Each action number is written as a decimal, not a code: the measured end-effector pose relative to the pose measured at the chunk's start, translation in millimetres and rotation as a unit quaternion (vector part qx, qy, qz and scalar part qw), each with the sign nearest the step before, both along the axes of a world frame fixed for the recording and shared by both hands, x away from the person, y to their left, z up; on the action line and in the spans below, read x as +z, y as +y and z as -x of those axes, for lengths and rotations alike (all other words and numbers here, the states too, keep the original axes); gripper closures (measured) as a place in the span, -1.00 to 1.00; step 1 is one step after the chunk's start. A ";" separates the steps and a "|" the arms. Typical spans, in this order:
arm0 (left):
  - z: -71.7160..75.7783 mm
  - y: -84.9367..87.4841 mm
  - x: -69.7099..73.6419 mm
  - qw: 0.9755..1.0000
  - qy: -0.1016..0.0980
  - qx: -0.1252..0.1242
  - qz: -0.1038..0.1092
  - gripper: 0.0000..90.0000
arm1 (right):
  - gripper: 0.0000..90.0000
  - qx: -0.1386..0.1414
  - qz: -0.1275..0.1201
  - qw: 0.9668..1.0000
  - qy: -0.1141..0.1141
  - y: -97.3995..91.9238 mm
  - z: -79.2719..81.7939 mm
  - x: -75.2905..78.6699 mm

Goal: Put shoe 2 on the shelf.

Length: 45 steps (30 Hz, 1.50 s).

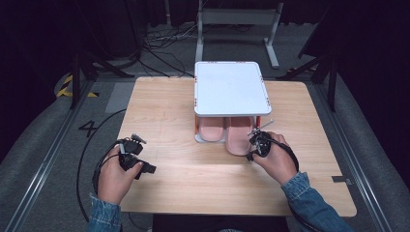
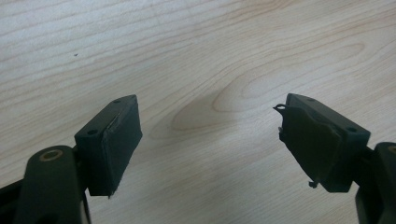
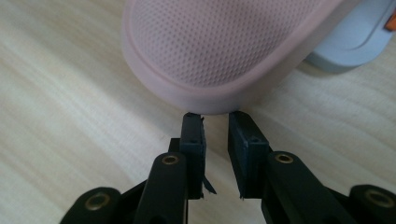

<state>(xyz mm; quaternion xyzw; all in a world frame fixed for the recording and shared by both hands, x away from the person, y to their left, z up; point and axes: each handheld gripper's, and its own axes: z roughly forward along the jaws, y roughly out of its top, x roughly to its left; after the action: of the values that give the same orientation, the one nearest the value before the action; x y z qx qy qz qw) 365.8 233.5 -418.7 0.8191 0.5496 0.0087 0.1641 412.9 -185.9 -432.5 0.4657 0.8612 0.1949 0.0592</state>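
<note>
pink slipper (image 3: 219, 51): right one of a pair under a white shelf rack (image 1: 231, 87), heel end poking out toward the person
long axis: front to back
right gripper (image 3: 216, 115): nearer; jaws narrow, tips at the heel rim, not clamping
left gripper (image 2: 205, 135): well apart, jaws wide, empty
</note>
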 end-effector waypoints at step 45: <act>-10.7 -19.4 2.7 1.000 -0.007 -0.025 0.002 -0.53 | -0.07 -0.014 -0.070 0.988 -0.139 -63.1 -1.4 52.8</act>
<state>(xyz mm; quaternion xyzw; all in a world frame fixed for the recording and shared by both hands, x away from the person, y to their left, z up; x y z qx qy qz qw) 376.5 214.1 -416.0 0.8322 0.5277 0.0094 0.1698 414.4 -249.0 -379.7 0.4490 0.8221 0.3170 0.1487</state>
